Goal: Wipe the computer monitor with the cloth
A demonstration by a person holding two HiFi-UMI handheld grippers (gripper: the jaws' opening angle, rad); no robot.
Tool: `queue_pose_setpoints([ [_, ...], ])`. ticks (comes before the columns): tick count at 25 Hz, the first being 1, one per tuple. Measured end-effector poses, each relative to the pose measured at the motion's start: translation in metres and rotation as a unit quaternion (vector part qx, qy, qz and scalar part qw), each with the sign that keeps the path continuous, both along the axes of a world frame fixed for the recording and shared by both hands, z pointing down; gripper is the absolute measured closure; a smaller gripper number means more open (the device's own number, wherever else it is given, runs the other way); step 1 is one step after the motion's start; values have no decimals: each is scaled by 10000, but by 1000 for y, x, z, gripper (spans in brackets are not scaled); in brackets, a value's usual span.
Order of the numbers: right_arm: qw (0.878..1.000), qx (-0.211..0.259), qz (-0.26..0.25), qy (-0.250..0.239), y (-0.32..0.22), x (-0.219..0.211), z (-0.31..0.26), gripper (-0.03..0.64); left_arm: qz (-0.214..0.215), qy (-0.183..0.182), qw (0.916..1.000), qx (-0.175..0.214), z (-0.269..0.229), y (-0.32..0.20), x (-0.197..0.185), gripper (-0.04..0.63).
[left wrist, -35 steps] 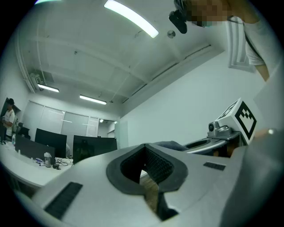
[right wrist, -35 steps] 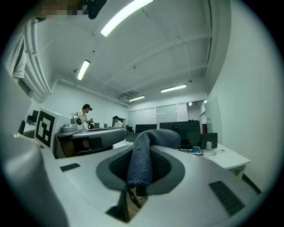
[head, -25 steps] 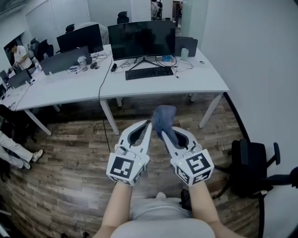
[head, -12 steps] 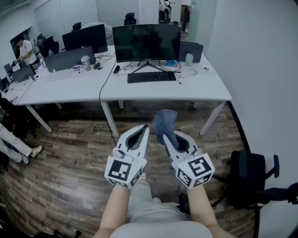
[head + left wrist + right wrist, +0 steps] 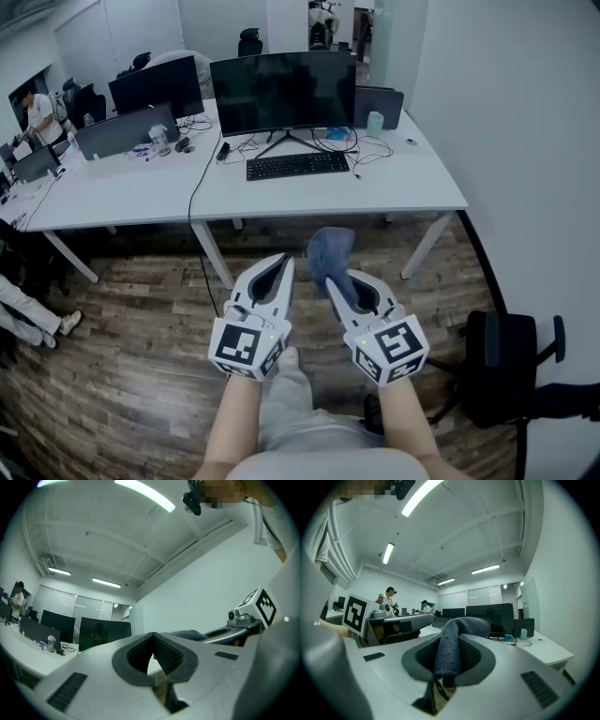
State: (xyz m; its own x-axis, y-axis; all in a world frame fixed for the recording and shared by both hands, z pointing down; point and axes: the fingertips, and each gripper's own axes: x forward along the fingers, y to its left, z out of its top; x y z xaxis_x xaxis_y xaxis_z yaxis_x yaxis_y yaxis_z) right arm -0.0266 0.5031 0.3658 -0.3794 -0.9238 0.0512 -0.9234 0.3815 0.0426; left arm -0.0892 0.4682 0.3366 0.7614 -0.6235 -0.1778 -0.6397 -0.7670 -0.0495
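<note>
The dark curved monitor (image 5: 284, 91) stands at the back of the white desk (image 5: 309, 183), well ahead of both grippers; it also shows in the right gripper view as the monitor (image 5: 490, 614). My right gripper (image 5: 330, 272) is shut on a blue-grey cloth (image 5: 329, 253), whose folded end sticks up past the jaws; the cloth (image 5: 452, 644) fills the jaw gap. My left gripper (image 5: 287, 260) is held beside it, shut and holding nothing. Both hang over the wooden floor in front of the desk.
A black keyboard (image 5: 297, 165) and cables lie before the monitor. Further monitors (image 5: 155, 86) stand on the adjoining desk to the left. A black office chair (image 5: 506, 361) is at the right by the white wall. People stand at the far left.
The view has shifted slightly toward the desk; both grippers keep their pose side by side, the cloth still held in the right one.
</note>
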Motion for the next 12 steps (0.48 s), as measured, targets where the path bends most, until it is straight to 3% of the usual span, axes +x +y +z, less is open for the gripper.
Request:
queue_pose_setpoints([
  [12, 10000, -34, -14, 43, -99, 15, 3, 552, -7, 37, 10000, -69, 3, -99, 18, 589],
])
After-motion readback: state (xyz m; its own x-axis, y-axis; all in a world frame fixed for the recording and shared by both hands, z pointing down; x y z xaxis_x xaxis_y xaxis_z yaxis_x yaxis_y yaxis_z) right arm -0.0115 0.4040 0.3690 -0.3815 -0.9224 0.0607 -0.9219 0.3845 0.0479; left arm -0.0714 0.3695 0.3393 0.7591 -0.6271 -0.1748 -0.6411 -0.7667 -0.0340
